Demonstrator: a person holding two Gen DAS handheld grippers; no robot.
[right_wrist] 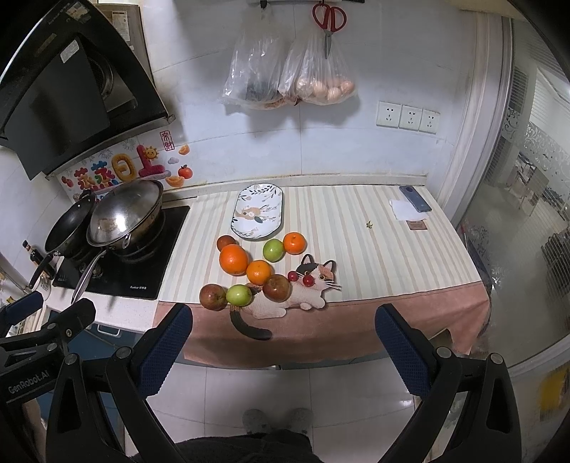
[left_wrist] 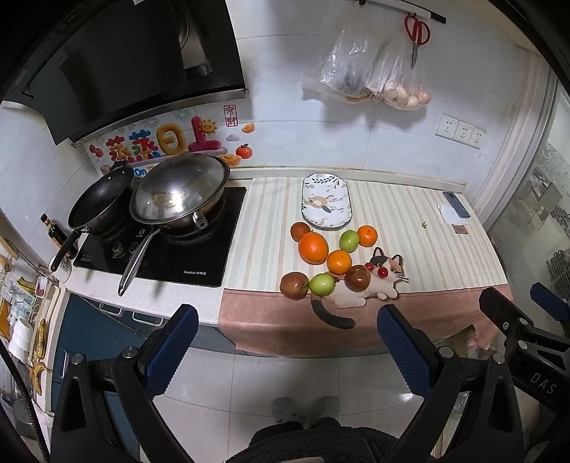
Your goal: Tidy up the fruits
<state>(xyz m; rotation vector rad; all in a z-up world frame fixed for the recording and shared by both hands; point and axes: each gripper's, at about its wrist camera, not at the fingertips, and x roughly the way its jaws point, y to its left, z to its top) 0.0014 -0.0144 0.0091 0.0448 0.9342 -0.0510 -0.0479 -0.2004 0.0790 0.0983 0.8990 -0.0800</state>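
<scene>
Three oranges on the cloth: a big one (right_wrist: 233, 259), a middle one (right_wrist: 259, 272) and a far one (right_wrist: 294, 243). Two green fruits, one at the front (right_wrist: 238, 295), one further back (right_wrist: 273, 250). Three dark red fruits: front left (right_wrist: 213, 297), on the cat mat (right_wrist: 276, 287), and one behind the big orange (right_wrist: 225, 242). One plate (right_wrist: 257, 213). Two pans, a wok (right_wrist: 124, 217) and a black one (right_wrist: 69, 228). Two hanging bags (right_wrist: 288, 71). One pair of scissors (right_wrist: 329, 21). Three sockets (right_wrist: 408, 115). One phone (right_wrist: 414, 198).
</scene>
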